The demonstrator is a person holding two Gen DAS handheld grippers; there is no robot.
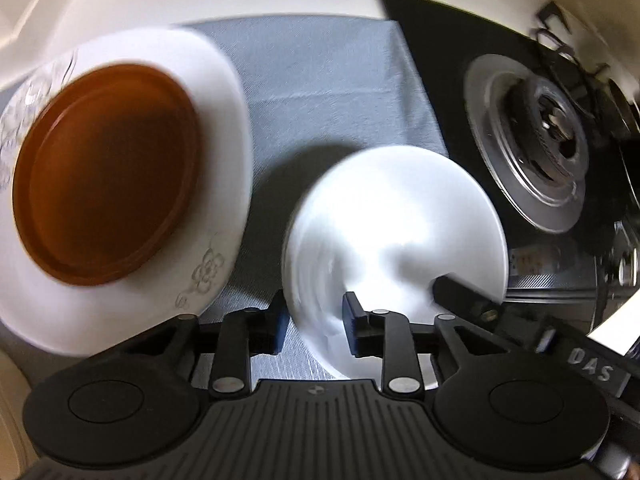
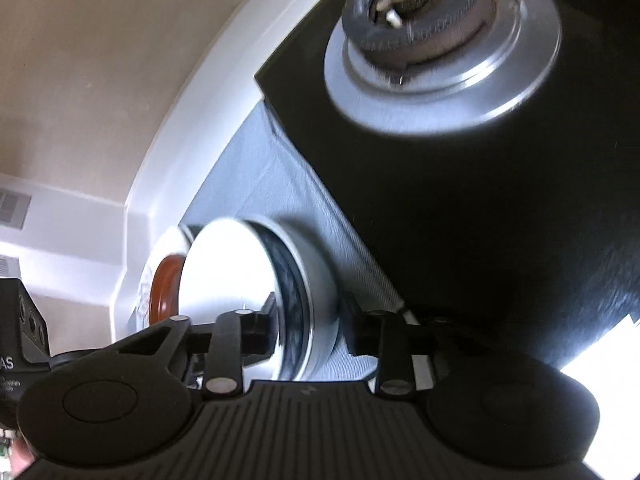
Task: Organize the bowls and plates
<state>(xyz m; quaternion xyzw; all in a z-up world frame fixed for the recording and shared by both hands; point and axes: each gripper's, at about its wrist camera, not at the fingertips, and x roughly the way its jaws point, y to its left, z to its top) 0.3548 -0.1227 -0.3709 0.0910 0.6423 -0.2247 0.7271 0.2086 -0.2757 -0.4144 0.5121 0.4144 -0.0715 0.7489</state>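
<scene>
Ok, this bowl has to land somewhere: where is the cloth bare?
Bare grey cloth lies between the big plate with its brown dish and the stove, beyond the bowl. Near the bowl it is crowded: both grippers, left and right, straddle its rim.

Dim, motion-blurred, fisheye-warped edges, white glare

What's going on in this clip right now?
A person with two handheld grippers is sorting dishes on a grey cloth beside a gas stove. Both the left gripper and the right gripper straddle the rim of a white bowl, jaws not visibly closed on it. To the left, a brown dish sits on a large white plate.
</scene>
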